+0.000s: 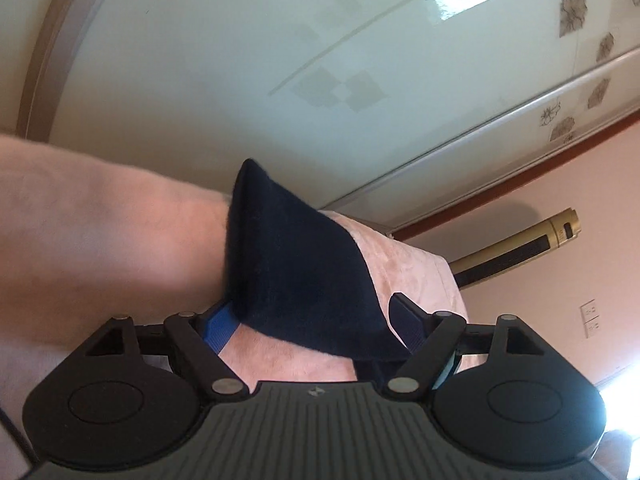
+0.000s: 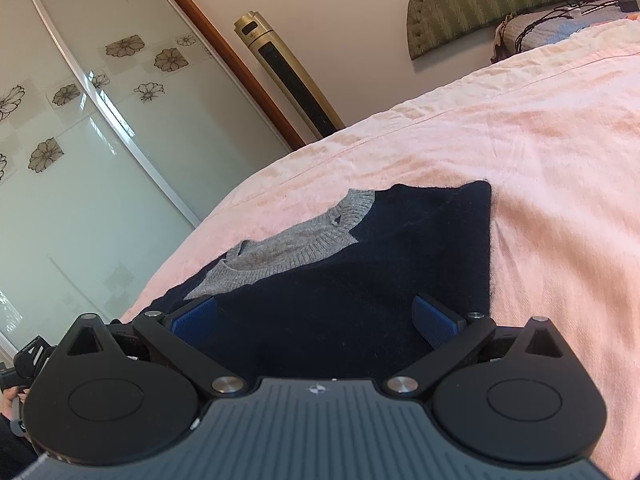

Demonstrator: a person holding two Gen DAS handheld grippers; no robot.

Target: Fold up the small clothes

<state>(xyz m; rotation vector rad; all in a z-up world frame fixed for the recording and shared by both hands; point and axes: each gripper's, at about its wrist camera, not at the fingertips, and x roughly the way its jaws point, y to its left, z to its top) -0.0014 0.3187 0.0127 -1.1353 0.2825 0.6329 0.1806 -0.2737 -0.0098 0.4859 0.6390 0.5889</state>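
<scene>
A small dark navy sweater (image 2: 360, 276) with a grey ribbed collar (image 2: 296, 246) lies on a pink bedspread (image 2: 540, 200). My right gripper (image 2: 314, 322) is open, its blue pads wide apart just above the sweater's near part. In the left wrist view a navy corner of the sweater (image 1: 296, 276) stands up in a fold over the pink bedspread (image 1: 100, 240). My left gripper (image 1: 312, 330) is open, with the raised cloth lying between its spread blue fingers (image 1: 218, 330), not pinched.
Sliding wardrobe doors with flower prints (image 2: 100, 120) stand beyond the bed's edge. A gold tower fan (image 2: 288, 76) stands by the wall. A green headboard (image 2: 480, 4) and a pillow with cables (image 2: 560, 28) are at the far right.
</scene>
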